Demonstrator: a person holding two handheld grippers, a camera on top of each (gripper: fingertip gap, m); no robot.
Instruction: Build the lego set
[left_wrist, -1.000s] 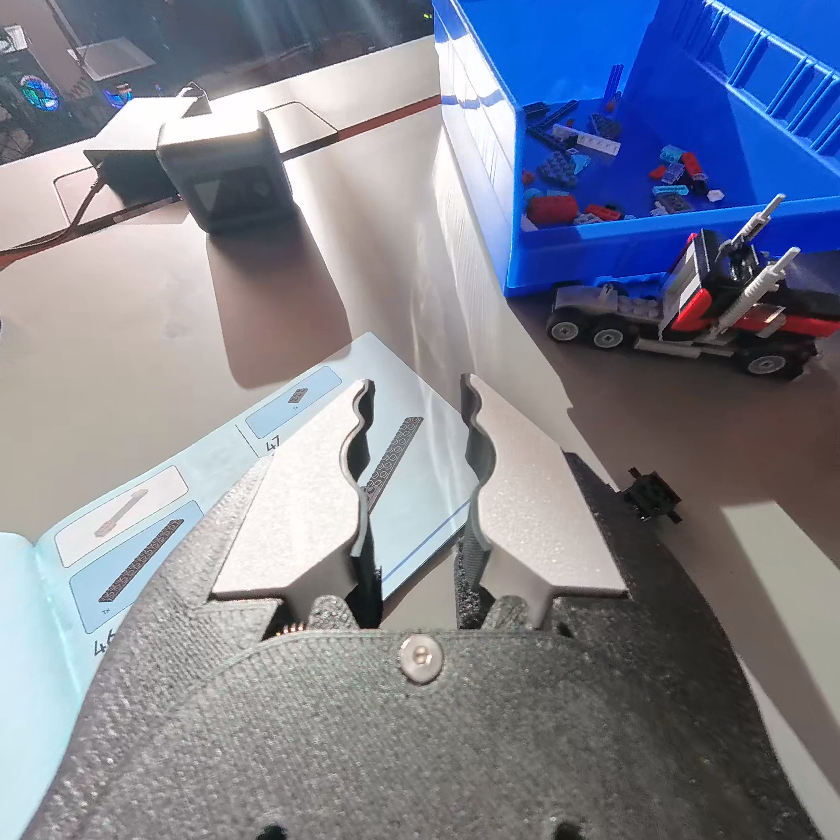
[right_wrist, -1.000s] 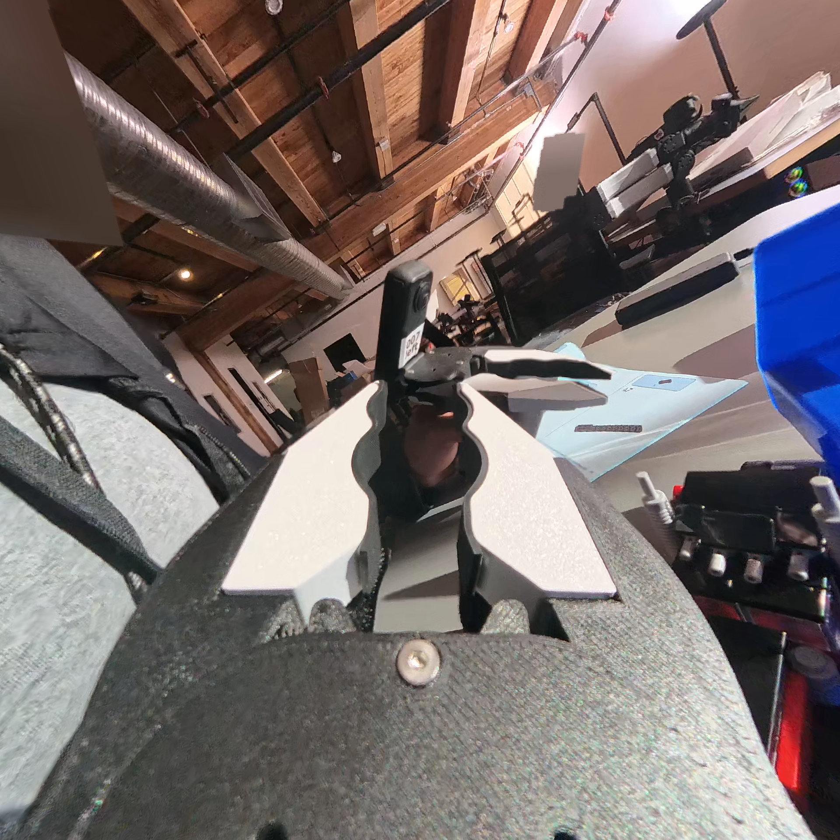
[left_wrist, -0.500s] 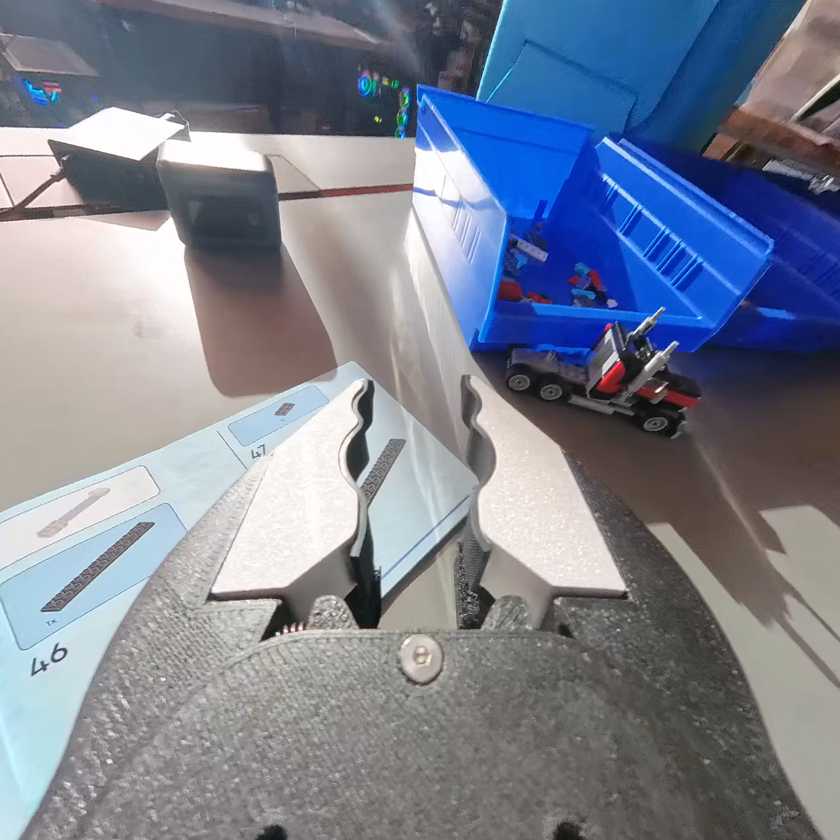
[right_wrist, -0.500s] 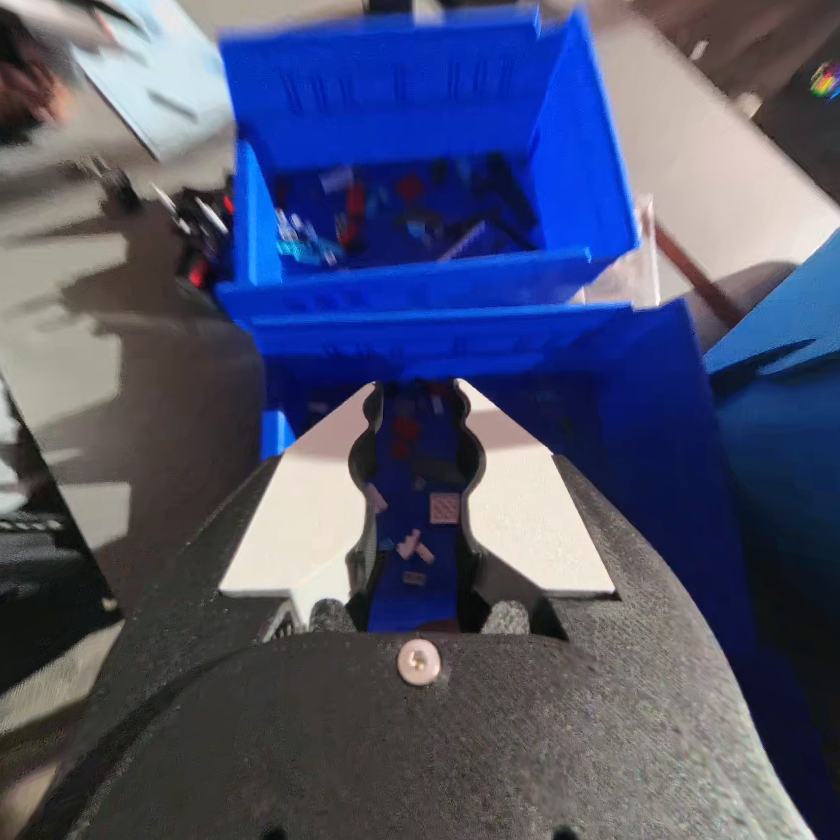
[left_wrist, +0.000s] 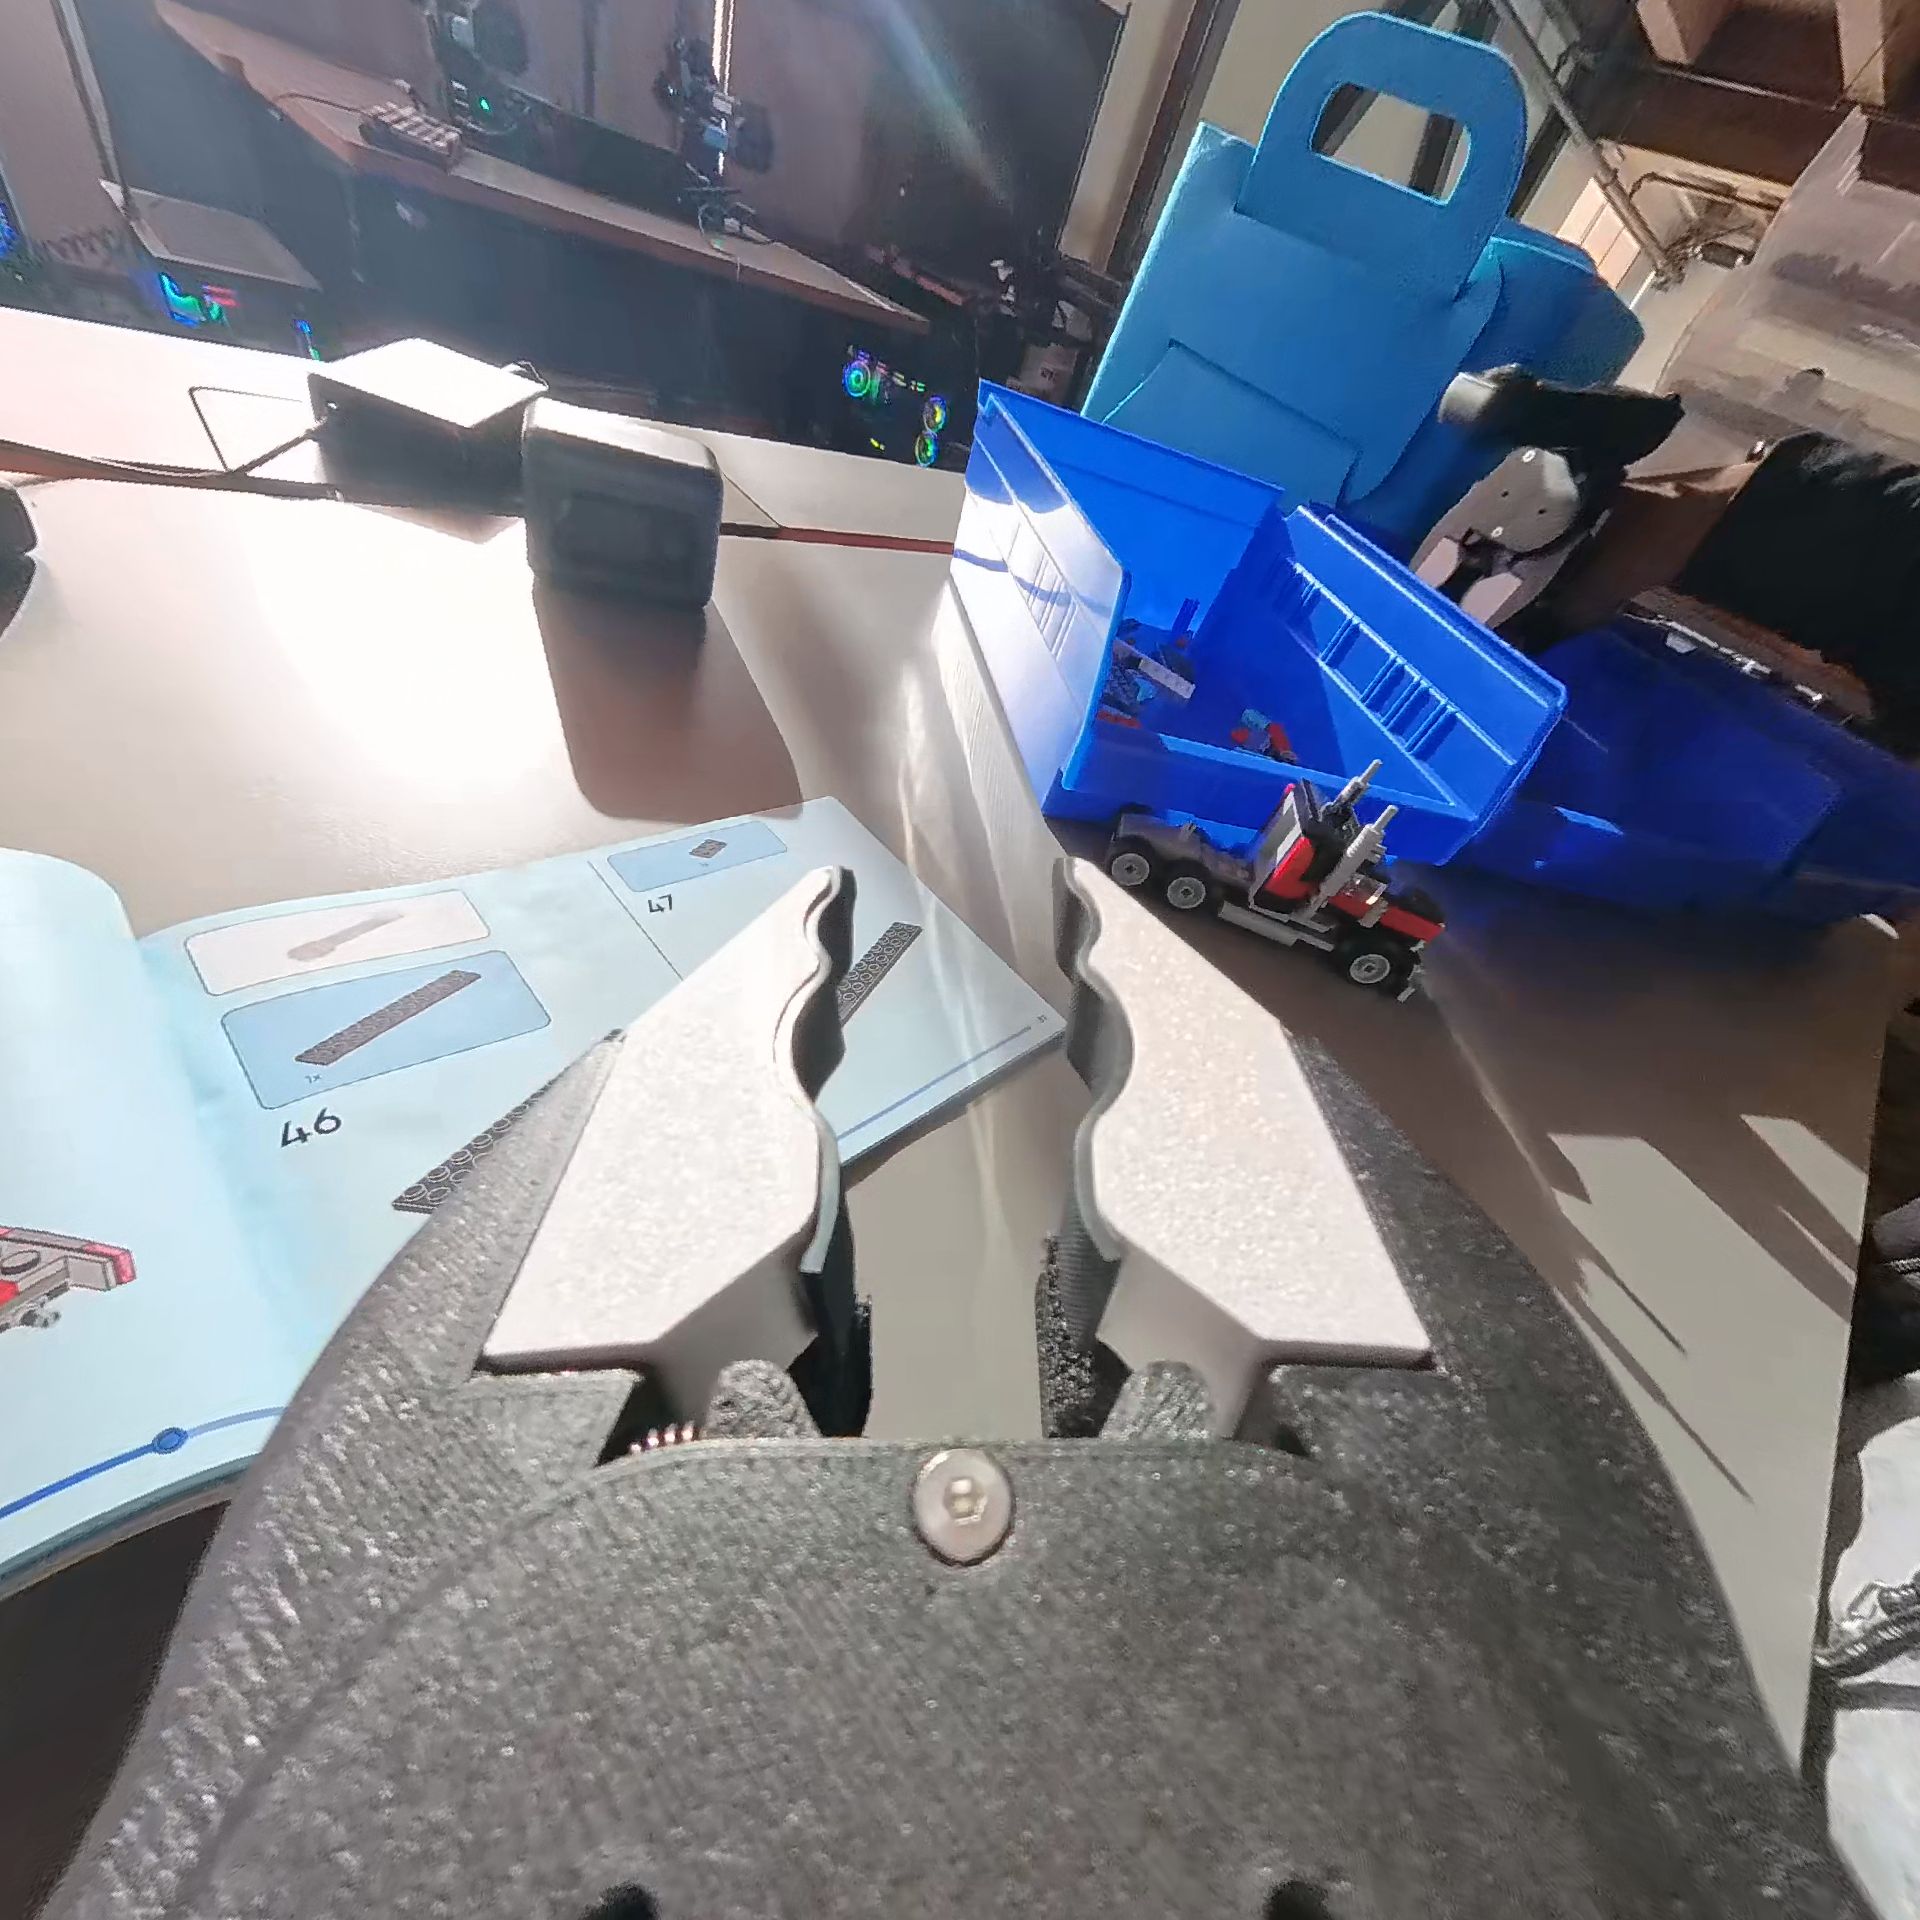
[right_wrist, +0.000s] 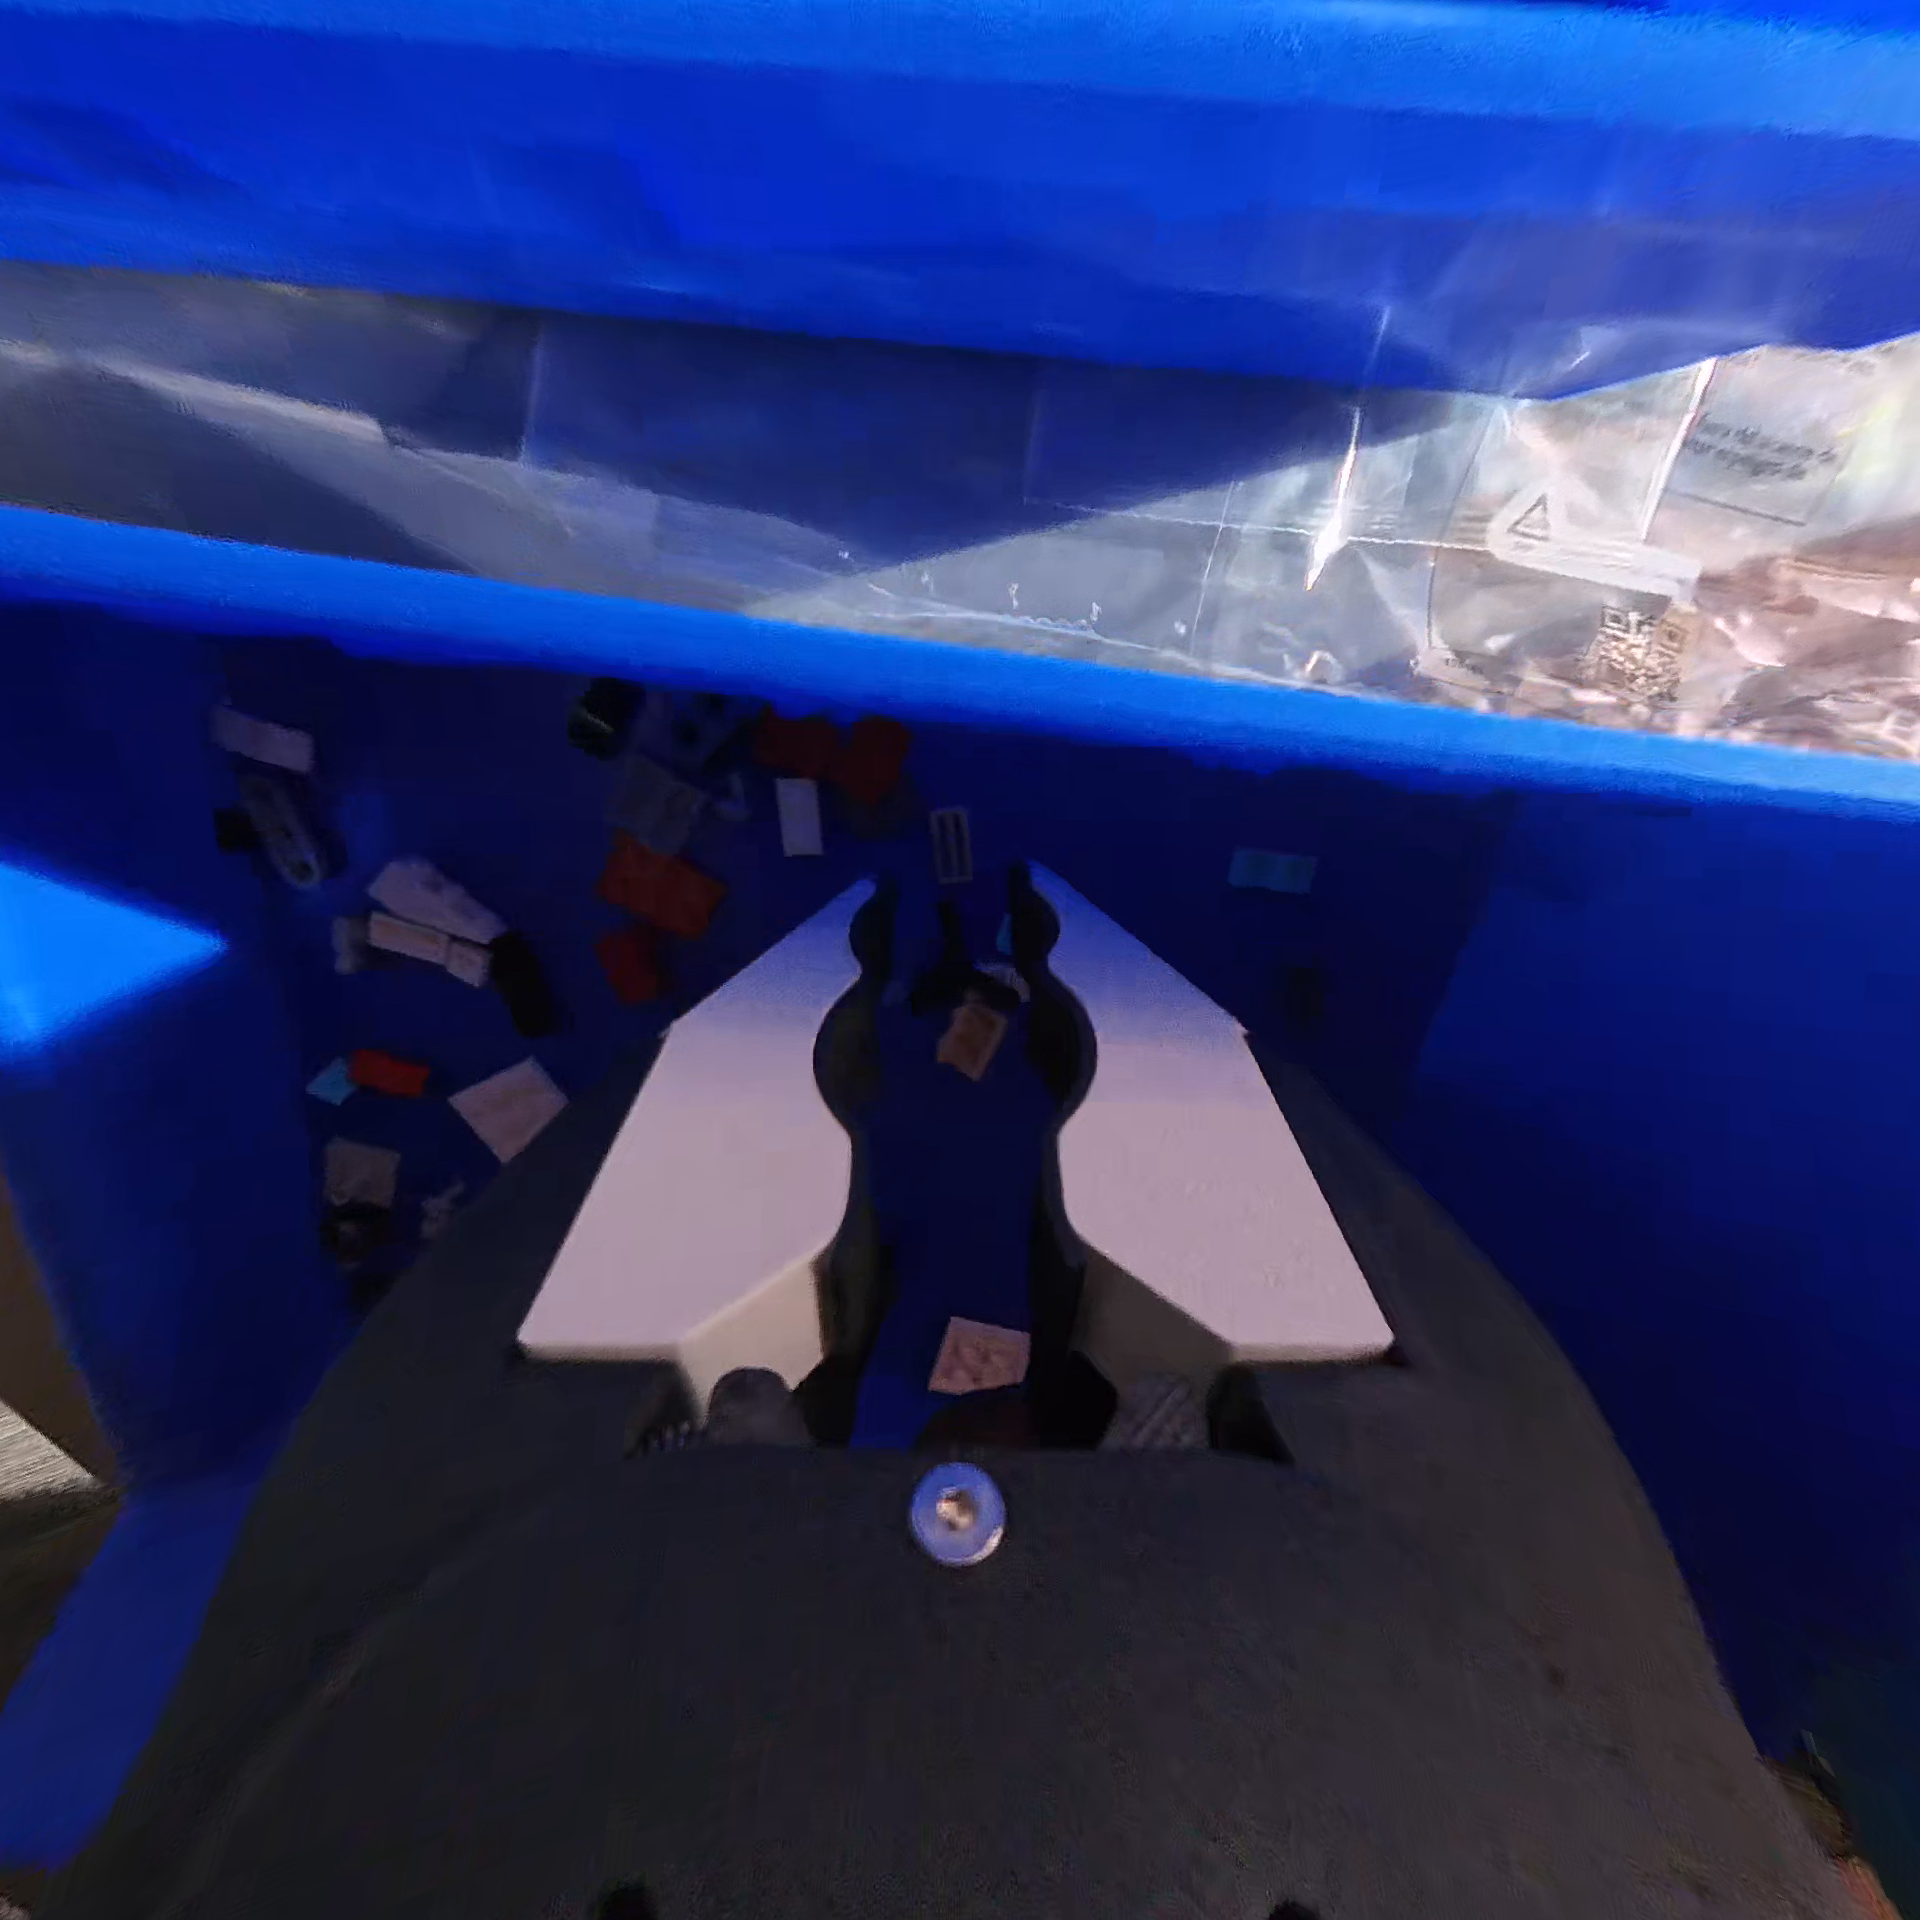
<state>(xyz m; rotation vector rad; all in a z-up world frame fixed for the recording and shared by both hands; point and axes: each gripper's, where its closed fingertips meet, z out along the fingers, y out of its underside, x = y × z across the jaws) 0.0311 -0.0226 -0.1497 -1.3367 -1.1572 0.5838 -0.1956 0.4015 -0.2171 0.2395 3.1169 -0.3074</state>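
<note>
A partly built red and black lego truck (left_wrist: 1283, 899) stands on the table in front of a blue bin (left_wrist: 1226, 644) of loose bricks. An open instruction booklet (left_wrist: 343, 1049) lies at the left. My left gripper (left_wrist: 951, 899) is open and empty, held above the booklet's right edge. My right gripper (right_wrist: 951, 894) is open and empty, reaching down into a second blue bin (right_wrist: 935, 665) over several loose bricks (right_wrist: 655, 883); a small tan tile (right_wrist: 971, 1037) lies between its fingers. The right gripper also shows far off in the left wrist view (left_wrist: 1507, 530).
A dark box-shaped device (left_wrist: 621, 520) and a flat grey unit (left_wrist: 421, 400) sit at the table's far left. A clear plastic bag (right_wrist: 1558, 520) lies between the two bins. A blue chair (left_wrist: 1340, 301) stands behind the bins. There is about 50 cm between the tips of the two grippers.
My right gripper swung from facing the room to over the bins, then dropped into the nearer bin. My left gripper drew back and tilted up, so the truck and bins look farther away.
</note>
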